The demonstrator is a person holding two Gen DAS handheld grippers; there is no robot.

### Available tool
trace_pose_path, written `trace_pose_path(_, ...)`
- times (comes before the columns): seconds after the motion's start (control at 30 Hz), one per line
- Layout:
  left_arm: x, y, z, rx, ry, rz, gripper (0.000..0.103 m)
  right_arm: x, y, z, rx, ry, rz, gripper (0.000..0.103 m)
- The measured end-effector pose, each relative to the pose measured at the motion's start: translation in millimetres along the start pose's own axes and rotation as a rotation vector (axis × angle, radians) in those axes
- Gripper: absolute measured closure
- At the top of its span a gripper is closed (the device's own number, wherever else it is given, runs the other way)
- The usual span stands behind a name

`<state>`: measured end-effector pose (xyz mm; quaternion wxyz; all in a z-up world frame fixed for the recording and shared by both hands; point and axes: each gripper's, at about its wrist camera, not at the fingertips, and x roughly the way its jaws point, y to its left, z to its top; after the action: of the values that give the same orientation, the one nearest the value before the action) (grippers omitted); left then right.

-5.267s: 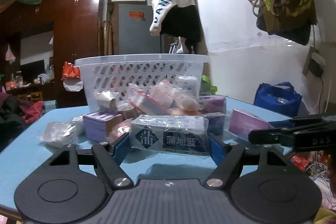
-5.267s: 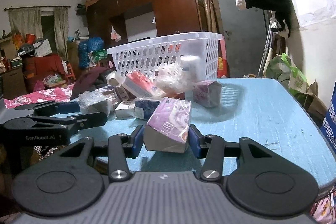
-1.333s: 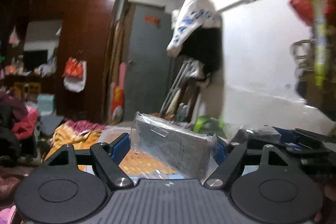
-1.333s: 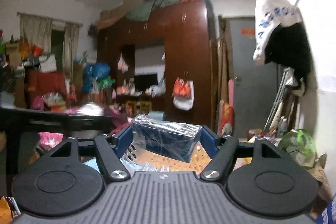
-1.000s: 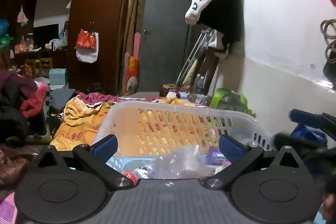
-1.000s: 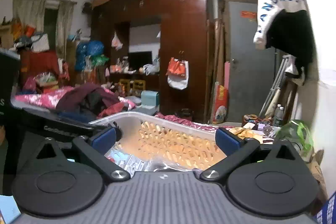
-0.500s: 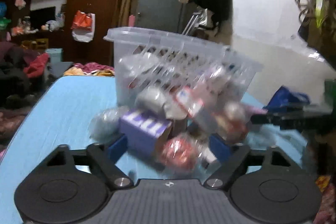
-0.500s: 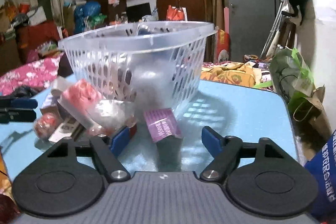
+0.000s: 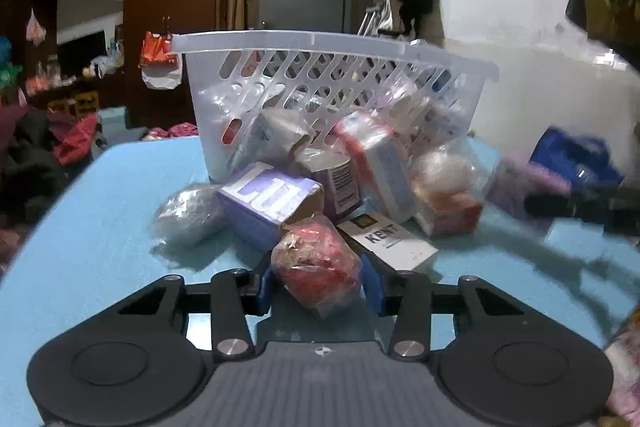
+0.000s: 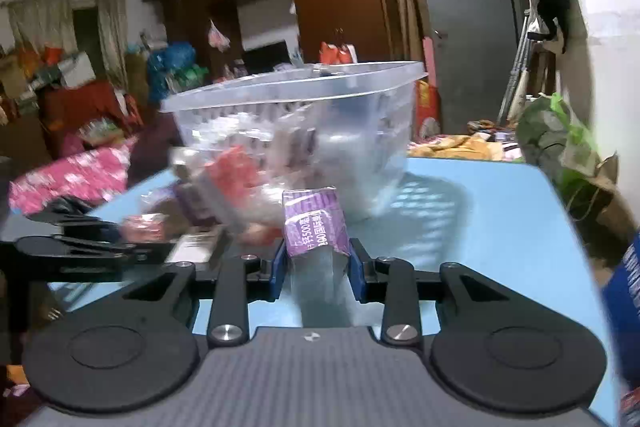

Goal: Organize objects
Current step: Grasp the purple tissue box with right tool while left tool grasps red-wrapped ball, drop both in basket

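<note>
1. Table (image 9: 100, 227): blue top, carries everything below.
2. Basket (image 9: 332, 67): white, at the far edge behind the loose pile.
3. Left gripper (image 9: 318, 285): jaws closing, pads against a red packet (image 9: 316, 267) at the pile's near edge.
4. Right gripper (image 10: 318, 267): clamped on a purple pack (image 10: 314, 223) before the basket.
</note>
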<state>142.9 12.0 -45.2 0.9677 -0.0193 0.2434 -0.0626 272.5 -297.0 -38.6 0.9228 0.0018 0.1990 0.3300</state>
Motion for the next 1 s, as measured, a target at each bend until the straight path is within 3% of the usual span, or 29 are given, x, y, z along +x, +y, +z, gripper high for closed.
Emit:
trace_pose_path(0.43,-34,14,-21,-0.092,-0.152,-0.104,0.055,-19,16,-36,0.084,-0.090,-0.013,0.067)
trace_pose_path(0.6,-34,11,-23,-0.084,-0.156,-0.120,0.055,-18,25,-39,0.058,-0.107,0.022,0.067)
trace_pose_path(1.0,-34,10,-28,-0.077,-0.150,-0.113,0.055,-19,24,-40,0.055,-0.142,0.011,0.068)
